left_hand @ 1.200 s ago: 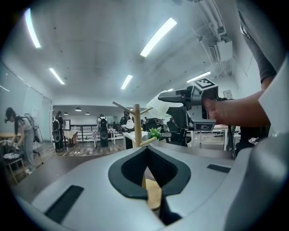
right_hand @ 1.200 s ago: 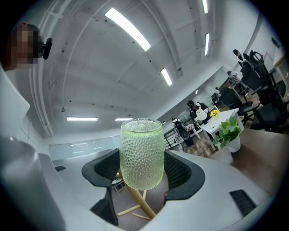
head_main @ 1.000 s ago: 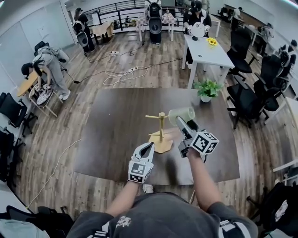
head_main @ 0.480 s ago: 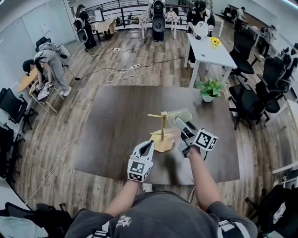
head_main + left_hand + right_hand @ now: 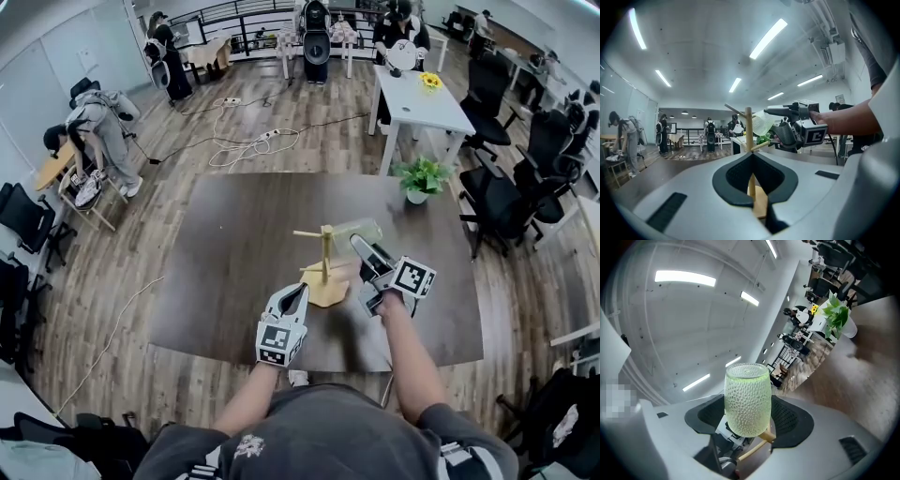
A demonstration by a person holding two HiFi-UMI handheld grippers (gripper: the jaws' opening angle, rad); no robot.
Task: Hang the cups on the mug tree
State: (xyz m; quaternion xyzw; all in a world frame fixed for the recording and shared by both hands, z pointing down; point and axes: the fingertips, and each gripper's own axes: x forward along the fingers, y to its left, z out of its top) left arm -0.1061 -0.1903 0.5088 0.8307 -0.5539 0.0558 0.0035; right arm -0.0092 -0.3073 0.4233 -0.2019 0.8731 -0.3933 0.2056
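Note:
A wooden mug tree (image 5: 325, 264) stands on the dark table (image 5: 225, 253), its post (image 5: 749, 136) rising straight ahead in the left gripper view. My right gripper (image 5: 359, 242) is shut on a green dimpled glass cup (image 5: 362, 230), holding it level just right of the tree's upper pegs. In the right gripper view the cup (image 5: 747, 398) fills the space between the jaws, and a wooden peg (image 5: 754, 447) shows just below it. My left gripper (image 5: 300, 293) rests low at the tree's round base (image 5: 328, 292), and its jaws close on the base's near edge (image 5: 758, 202).
A potted plant (image 5: 417, 180) stands at the table's far right corner. Behind it is a white table (image 5: 422, 108), with black office chairs (image 5: 506, 202) to the right. Cables lie on the wooden floor (image 5: 248, 145), and people stand at the back and left.
My right gripper has carried the cup slightly left and down toward the tree's pegs. The left gripper has stayed at the base.

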